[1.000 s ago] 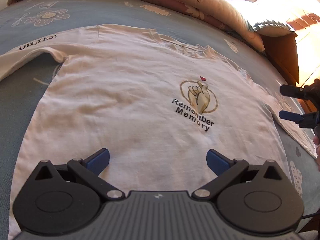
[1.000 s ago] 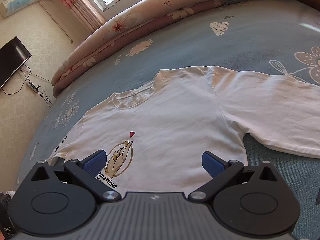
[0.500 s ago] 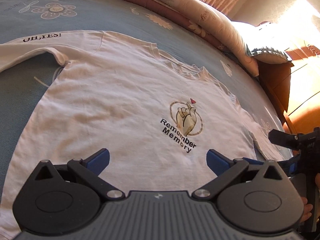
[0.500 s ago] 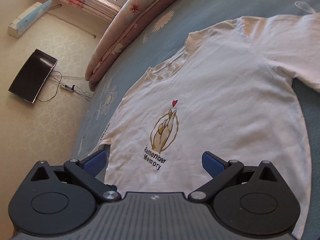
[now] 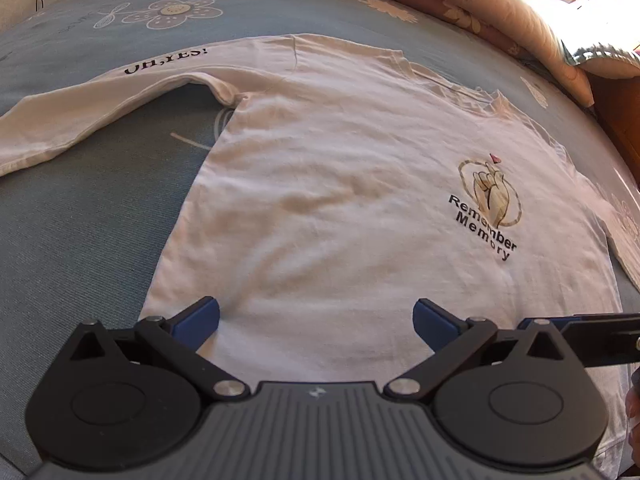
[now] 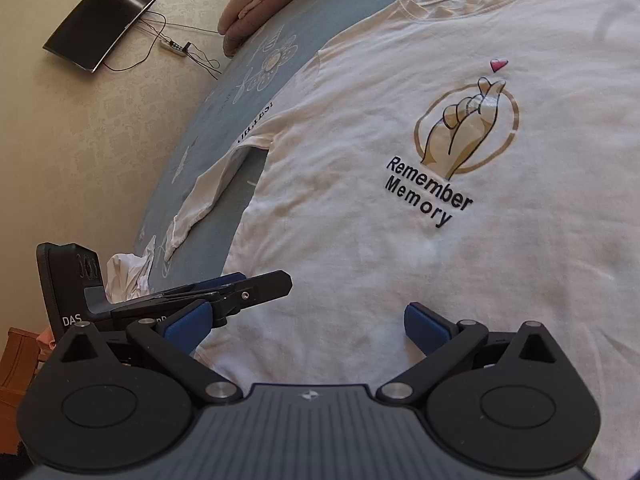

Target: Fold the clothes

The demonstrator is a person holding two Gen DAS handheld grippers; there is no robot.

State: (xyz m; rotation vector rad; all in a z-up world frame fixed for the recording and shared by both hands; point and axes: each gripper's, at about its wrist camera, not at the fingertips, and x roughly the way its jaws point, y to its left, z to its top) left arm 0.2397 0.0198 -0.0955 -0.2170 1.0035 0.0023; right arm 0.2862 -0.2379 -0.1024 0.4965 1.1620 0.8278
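Left gripper (image 5: 316,316) and right gripper (image 6: 306,322) hover low over the shirt (image 5: 360,200) hem, jaws wide open, empty

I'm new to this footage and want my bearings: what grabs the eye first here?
A white shirt lies spread flat, front up, on a blue flowered bedspread. Its chest print of crossed fingers reads "Remember Memory". Both grippers, left and right, hover open over the hem.

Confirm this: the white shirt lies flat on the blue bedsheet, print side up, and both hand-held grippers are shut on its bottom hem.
Not quite. The white shirt does lie flat, print side up, on the blue bedsheet, but both wrist views show the left hand-held gripper and right hand-held gripper open over the lower part, gripping nothing.
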